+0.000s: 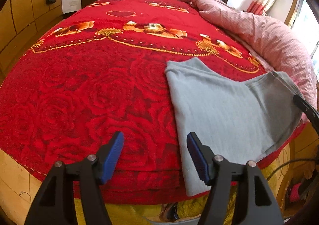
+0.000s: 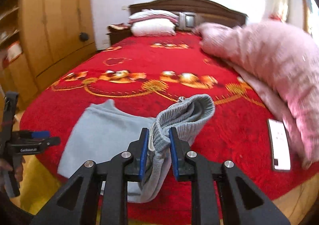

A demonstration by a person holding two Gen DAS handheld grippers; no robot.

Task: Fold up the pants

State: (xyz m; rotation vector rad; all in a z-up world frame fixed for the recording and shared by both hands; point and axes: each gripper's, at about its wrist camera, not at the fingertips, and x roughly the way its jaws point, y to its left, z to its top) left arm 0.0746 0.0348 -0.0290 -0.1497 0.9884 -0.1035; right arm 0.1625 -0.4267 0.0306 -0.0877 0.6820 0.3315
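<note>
Fingers on the right gripper (image 2: 159,141) are clenched on the ribbed waistband (image 2: 183,113) of the grey pants (image 1: 225,109), lifting that end off the bed (image 1: 89,89). Left gripper (image 1: 155,155) is released with nothing in it, hovering over the near edge; the pants lie just right of its fingers. Looks about halfway to me: legs seem already doubled into one flat strip, still needs the waistband end carried over and smoothed. Plenty of bare red blanket left of and beyond the fingers. Watch the bed edge right below them, the pink quilt (image 2: 269,61) off to the right, and a phone (image 2: 280,143) lying right of the right gripper's fingers.
</note>
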